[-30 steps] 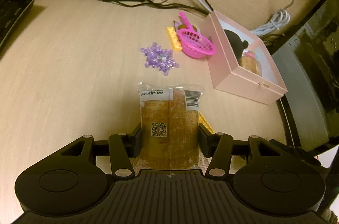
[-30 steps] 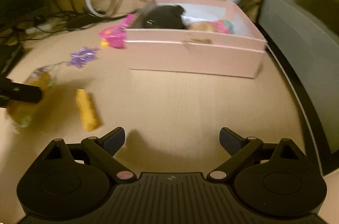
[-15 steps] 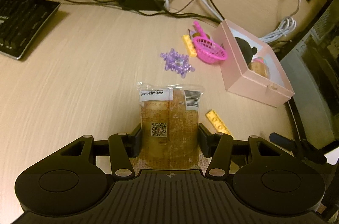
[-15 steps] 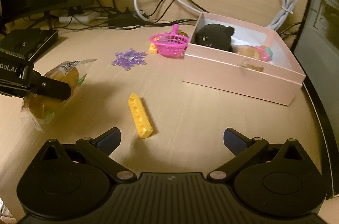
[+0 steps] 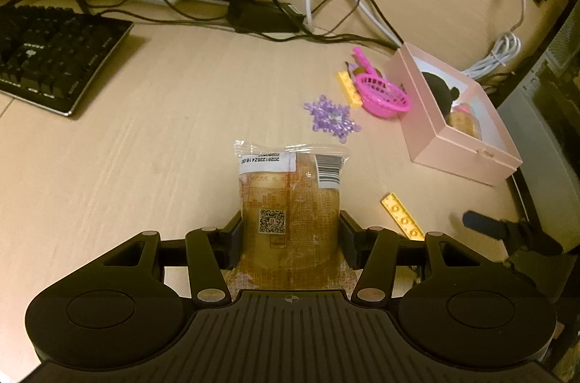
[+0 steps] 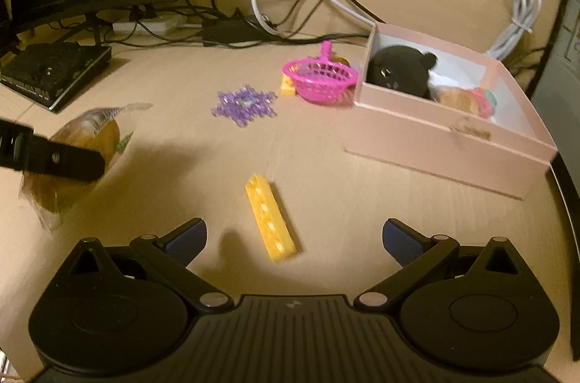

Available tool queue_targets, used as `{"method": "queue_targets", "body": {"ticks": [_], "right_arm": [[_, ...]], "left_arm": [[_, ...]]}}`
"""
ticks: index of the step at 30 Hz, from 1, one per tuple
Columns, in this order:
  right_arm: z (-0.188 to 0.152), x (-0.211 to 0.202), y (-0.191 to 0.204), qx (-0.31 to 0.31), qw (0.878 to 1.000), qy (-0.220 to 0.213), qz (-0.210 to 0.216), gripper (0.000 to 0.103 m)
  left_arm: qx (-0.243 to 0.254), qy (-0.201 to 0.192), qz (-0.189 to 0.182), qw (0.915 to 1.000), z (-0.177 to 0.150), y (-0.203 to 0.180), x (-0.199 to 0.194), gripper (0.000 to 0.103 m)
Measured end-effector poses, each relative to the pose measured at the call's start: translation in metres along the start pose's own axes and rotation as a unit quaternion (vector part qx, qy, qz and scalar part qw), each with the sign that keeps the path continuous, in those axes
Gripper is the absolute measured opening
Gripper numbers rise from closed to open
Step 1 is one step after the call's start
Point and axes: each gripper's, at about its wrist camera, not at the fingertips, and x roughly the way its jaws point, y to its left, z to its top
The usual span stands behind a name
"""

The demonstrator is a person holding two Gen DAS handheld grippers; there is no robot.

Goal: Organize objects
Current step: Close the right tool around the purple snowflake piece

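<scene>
While the left gripper (image 5: 290,234) is closed on a wrapped bread bag (image 5: 290,202), the bag is lifted above the wooden desk (image 5: 145,136), its bottom end hidden behind the gripper body. From the right wrist view the bag (image 6: 72,162) is blurred and partly covered by one black finger (image 6: 65,160).

The right gripper (image 6: 294,238) is empty; its jaws have just been opening and stand wide apart, w/ nothing pressed between them. A yellow brick (image 6: 271,219) is seen on the desk just ahead of it, between the fingertips in the picture but not touched.

A pink box (image 6: 453,136) is placed at the right side of the desk. Inside, a black plush toy (image 6: 398,71) is seen, and beside it some small items, approx. orange and pink, which are hard to make out. A pink basket (image 6: 320,80) is just beside the box's left wall, and a second yellow brick (image 5: 348,89) is half hidden behind it. A purple snowflake (image 6: 244,102) is lying near the basket. A keyboard (image 5: 54,53) is cut off at the left edge.
</scene>
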Motion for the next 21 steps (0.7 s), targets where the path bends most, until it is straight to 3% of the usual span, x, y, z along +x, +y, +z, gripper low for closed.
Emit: {"method": "queue_targets", "body": {"ticks": [12, 21], "right_arm": [[0.073, 0.065, 0.031, 0.034, 0.999, -0.015, 0.020, 0.103], [0.089, 0.117, 0.045, 0.037, 0.999, 0.003, 0.003, 0.101]], "left_arm": [[-0.028, -0.033, 0.006, 0.9991, 0.010, 0.052, -0.024, 0.056], [-0.047, -0.030, 0.023, 0.9982, 0.004, 0.086, -0.036, 0.056]]}}
